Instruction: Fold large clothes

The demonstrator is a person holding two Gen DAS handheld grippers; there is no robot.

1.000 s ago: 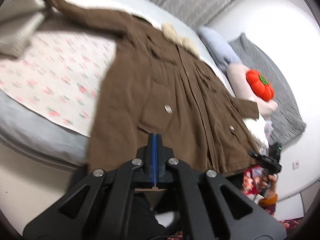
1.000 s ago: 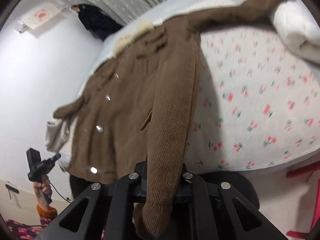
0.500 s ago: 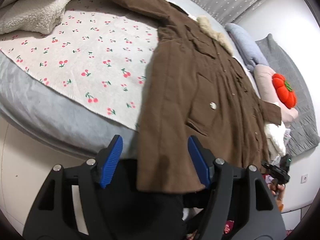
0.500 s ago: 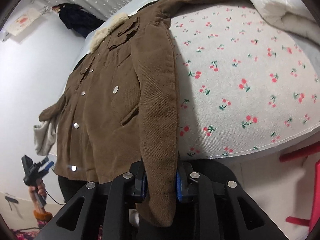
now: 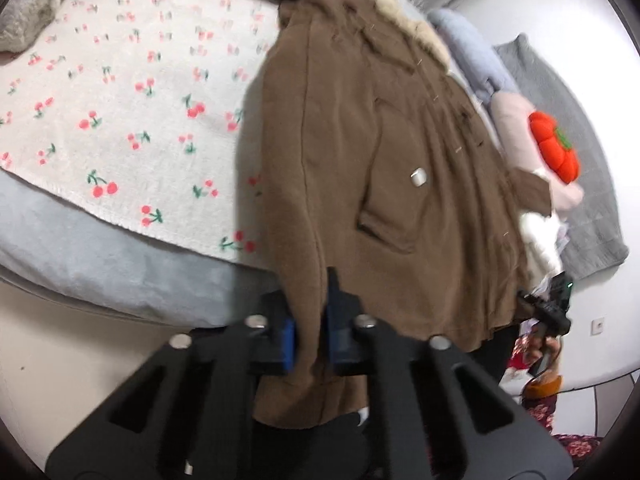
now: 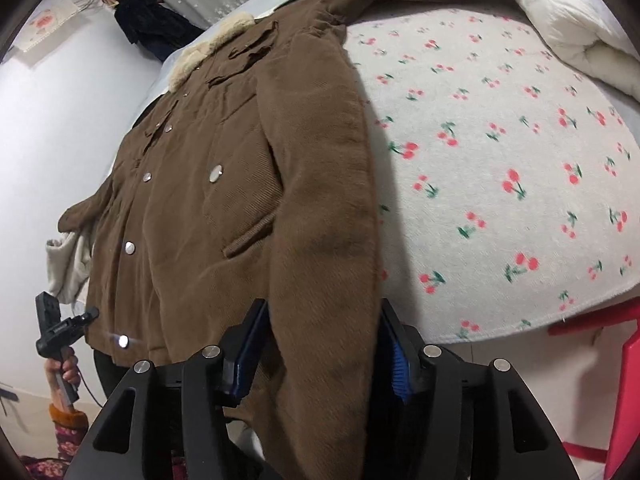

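white walls [image 6: 60,128] around a bed [image 5: 100,256] with cherry-print blanket [image 6: 500,168].

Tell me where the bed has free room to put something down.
Free: the cherry-print blanket, between the brown coat and the white duvet. Crowded: the coat's other side, where pillows and an orange cushion lie close together.

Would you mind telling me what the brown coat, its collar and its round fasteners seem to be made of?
Brown coat: probably fine-ribbed corduroy, matte; faint ribs show. Collar: cream fleece or faux fur, fuzzy pile. Round fasteners: likely metal snaps, silvery and glinting.
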